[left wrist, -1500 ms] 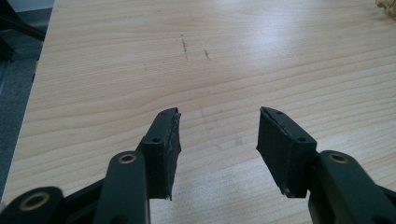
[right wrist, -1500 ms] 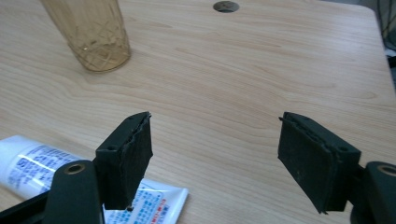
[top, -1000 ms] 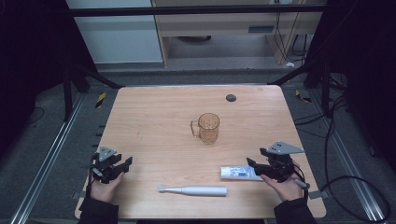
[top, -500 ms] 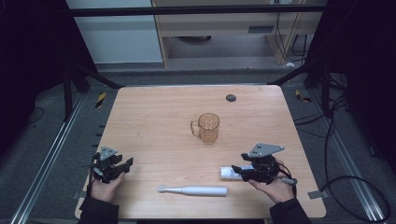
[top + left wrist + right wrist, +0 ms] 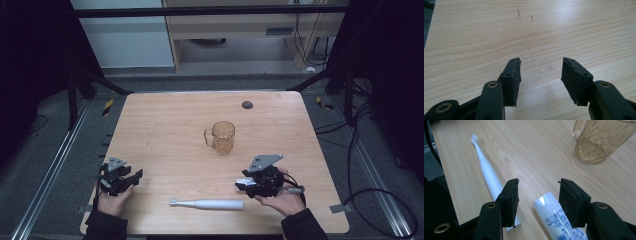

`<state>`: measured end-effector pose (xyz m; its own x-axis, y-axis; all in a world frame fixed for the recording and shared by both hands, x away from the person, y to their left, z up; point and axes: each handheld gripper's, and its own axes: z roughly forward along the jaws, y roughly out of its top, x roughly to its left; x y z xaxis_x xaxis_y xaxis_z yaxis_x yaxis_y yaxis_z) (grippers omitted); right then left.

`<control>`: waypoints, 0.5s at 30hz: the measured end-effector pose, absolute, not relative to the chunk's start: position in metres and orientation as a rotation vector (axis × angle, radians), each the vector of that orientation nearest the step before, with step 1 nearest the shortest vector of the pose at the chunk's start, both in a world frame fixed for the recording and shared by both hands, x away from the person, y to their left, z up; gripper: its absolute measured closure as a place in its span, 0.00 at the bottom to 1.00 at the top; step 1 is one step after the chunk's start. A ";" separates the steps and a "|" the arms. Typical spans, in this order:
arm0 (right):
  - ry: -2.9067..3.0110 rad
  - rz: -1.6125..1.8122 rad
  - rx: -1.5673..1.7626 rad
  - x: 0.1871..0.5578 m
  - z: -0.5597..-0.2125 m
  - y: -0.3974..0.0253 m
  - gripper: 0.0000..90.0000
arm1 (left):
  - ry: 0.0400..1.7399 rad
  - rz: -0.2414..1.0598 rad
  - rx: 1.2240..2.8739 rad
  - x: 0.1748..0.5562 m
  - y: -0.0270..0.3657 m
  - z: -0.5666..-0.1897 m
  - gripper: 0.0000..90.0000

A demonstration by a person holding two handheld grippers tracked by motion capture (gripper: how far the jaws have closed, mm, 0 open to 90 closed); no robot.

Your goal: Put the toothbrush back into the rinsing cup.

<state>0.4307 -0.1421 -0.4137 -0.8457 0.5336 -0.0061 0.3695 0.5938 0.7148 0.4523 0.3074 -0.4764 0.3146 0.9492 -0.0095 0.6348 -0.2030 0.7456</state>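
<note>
Two hand-held black grippers, dark sleeves

The left gripper [image 5: 119, 177] and right gripper [image 5: 261, 181] are black, and each carries a grey three-cornered plate on top, the right one's pierced with small holes. Each has two flat black jaws with worn, ragged pad edges, small screw holes in the pads and brass-ringed pivots on the black link arms. Both sleeves are dark.

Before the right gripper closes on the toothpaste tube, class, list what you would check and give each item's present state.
1. Right gripper jaws open: ok.
2. Toothpaste tube lies between the jaws: ok, its end sits in the gap.
3. Electric toothbrush outside the gap: ok, but close beside one jaw.
4. Amber mug apart from the tube: ok.
5. Left gripper open over bare table: ok.
6. Tube cap on: cannot tell.
</note>
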 end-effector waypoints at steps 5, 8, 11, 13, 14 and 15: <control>2.673 1.028 0.687 0.431 -0.415 -0.126 0.58 | 1.401 0.611 1.928 0.452 0.308 -0.477 0.54; 2.705 1.003 0.653 0.431 -0.414 -0.117 0.58 | 1.402 0.606 1.931 0.453 0.308 -0.478 0.54; 2.730 0.983 0.621 0.433 -0.414 -0.109 0.59 | 1.403 0.604 1.931 0.453 0.308 -0.478 0.54; 2.746 0.975 0.611 0.433 -0.414 -0.104 0.60 | 1.402 0.602 1.935 0.453 0.308 -0.478 0.54; 2.756 0.969 0.596 0.434 -0.414 -0.102 0.60 | 1.402 0.600 1.936 0.453 0.308 -0.478 0.54; 2.765 0.960 0.588 0.434 -0.414 -0.099 0.60 | 1.401 0.600 1.939 0.453 0.308 -0.479 0.54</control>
<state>0.4337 -0.0994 -0.4138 -0.9108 0.4125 -0.0179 0.3126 0.7172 0.6228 0.4532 0.3080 -0.4785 0.3199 0.9473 -0.0150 0.6432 -0.2055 0.7376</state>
